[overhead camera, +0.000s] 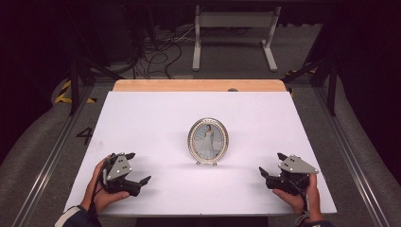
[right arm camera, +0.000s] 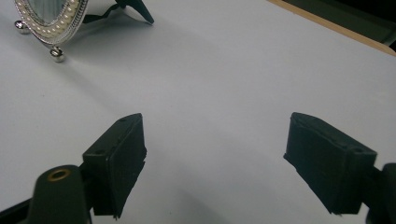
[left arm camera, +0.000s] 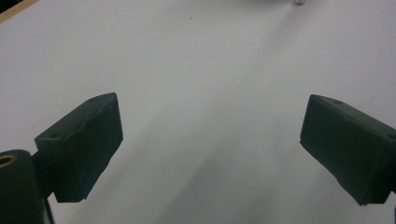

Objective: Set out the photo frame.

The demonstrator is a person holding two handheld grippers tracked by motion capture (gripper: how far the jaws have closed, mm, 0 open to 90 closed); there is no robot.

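Observation:
An oval silver picture frame point(overhead camera: 208, 141) with a pearl-beaded rim stands upright on small ball feet at the middle of the white table point(overhead camera: 156, 113); it holds a photo of a figure in white. Its lower rim and back stand appear at the top left of the right gripper view point(right arm camera: 49, 23). My left gripper point(overhead camera: 138, 167) rests near the front left edge, open, with nothing between its jaws point(left arm camera: 210, 154). My right gripper point(overhead camera: 271, 164) sits near the front right edge, also open and empty point(right arm camera: 215, 163). Both are well apart from the frame.
The white sheet ends in a wooden strip point(overhead camera: 198, 85) along the far edge. Beyond the table stand a white metal stand point(overhead camera: 234, 33) and tangled cables point(overhead camera: 161, 52) on the floor. Metal rails point(overhead camera: 52, 156) run along both sides.

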